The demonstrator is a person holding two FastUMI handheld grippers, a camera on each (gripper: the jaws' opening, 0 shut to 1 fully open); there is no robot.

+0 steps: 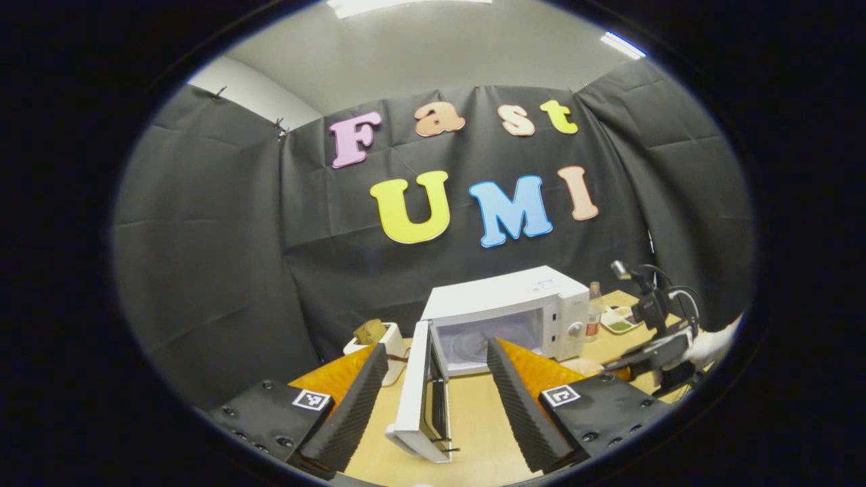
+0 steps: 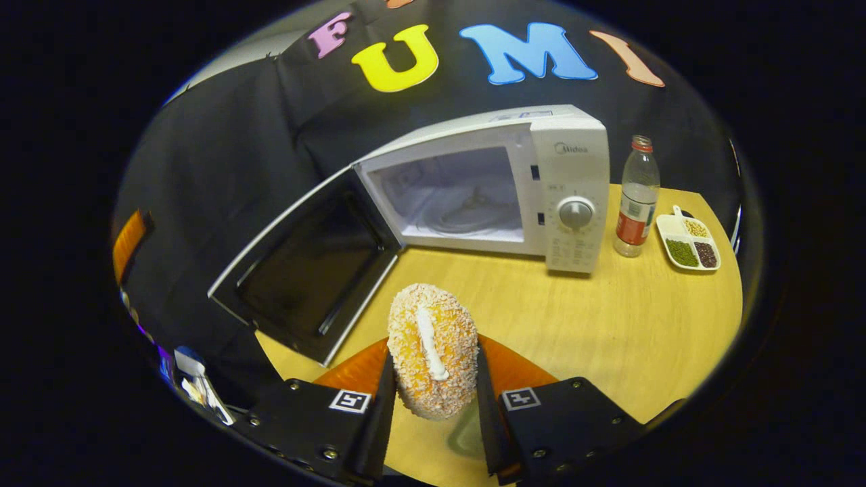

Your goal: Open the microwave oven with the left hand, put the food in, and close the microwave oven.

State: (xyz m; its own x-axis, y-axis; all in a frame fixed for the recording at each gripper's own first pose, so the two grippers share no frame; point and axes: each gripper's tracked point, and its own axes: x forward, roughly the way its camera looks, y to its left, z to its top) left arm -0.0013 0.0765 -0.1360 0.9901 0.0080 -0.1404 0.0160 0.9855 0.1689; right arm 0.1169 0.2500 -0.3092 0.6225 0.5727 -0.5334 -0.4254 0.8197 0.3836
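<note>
The food (image 2: pixel 431 352) is showing as an oval, bun-like piece with an orange body, a coat of pale crumbs and a white stripe running down its middle. It is sitting upright between the two fingers of the right claw (image 2: pixel 433 379), which are pressing on it from both sides, so that claw is clamped on it. The piece is hanging just above the wooden desk (image 2: pixel 609 318), in front of the microwave oven (image 2: pixel 514 189) and somewhat apart from it.

The microwave oven is standing white and boxy at the back of the desk, with its door (image 2: pixel 311 264) swinging wide open to the left and its pale cavity with a round turntable lying exposed. A round dial is sitting on the control panel at its right side.

In the left gripper view, the left claw (image 1: pixel 433 379) is standing with its fingers well apart and gripping nothing; the edge of the open door (image 1: pixel 419 392) is lying between them, though whether it is touching either finger I cannot tell. The microwave oven (image 1: pixel 514 318) is sitting beyond it.

A bottle (image 2: pixel 636 203) with a red label is standing just right of the oven, and a small white tray (image 2: pixel 687 240) of beans is lying near it.
</note>
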